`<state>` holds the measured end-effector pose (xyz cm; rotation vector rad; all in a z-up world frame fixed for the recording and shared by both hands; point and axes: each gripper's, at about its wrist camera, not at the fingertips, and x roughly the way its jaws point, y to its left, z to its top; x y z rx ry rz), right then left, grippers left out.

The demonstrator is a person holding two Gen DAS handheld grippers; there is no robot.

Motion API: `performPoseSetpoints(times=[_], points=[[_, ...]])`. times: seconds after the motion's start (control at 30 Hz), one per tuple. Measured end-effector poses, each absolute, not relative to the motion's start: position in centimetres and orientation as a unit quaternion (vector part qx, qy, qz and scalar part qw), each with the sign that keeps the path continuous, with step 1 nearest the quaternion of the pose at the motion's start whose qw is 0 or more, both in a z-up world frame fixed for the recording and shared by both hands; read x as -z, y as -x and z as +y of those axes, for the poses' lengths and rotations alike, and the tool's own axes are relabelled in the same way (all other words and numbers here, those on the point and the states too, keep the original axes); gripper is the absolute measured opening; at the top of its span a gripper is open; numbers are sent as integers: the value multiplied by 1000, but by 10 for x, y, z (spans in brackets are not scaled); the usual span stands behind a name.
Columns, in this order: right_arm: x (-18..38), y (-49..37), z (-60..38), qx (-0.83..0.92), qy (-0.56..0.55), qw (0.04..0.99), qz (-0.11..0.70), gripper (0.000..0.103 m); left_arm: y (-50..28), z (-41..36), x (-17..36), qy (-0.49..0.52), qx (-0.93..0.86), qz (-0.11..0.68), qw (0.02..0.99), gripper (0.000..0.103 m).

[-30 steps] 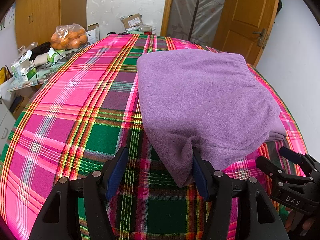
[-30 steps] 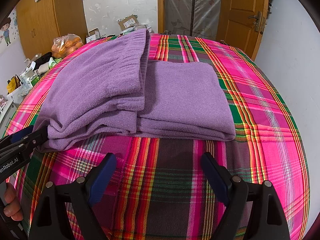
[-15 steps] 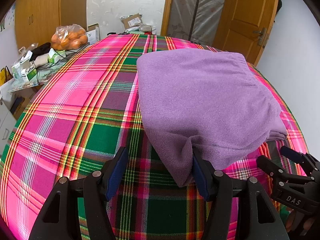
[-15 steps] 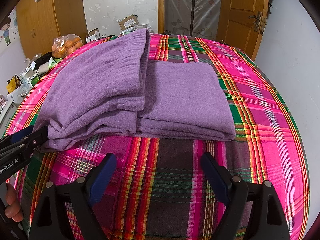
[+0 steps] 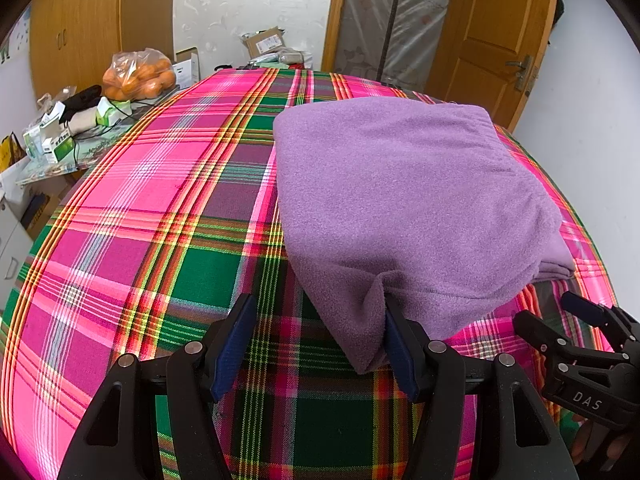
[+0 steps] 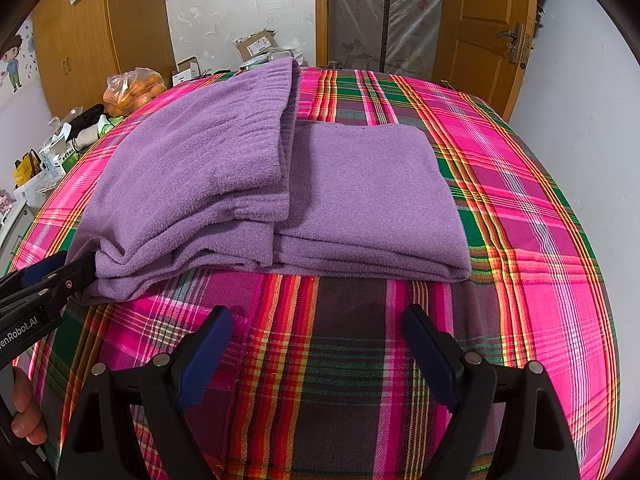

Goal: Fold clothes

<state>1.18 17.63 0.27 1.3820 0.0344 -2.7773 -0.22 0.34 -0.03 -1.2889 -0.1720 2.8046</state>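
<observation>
left wrist view: right claw (image 5: pixel 560 312) reads "das"; left claw (image 5: pixel 316 344) spread.

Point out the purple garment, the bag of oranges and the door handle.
purple garment (image 6: pixel 208 168): right wrist view, on the upper folded layer.
bag of oranges (image 5: pixel 138 76): left wrist view, on the fruit behind the clear plastic.
door handle (image 5: pixel 518 65): left wrist view, on the metal lever.
</observation>
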Motion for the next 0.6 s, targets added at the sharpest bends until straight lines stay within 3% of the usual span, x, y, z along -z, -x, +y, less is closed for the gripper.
performPoseSetpoints(times=[0.6], points=[[-2,-10,176,895,-445,20,11,87,4,4,1,417,-907,-55,24,64]])
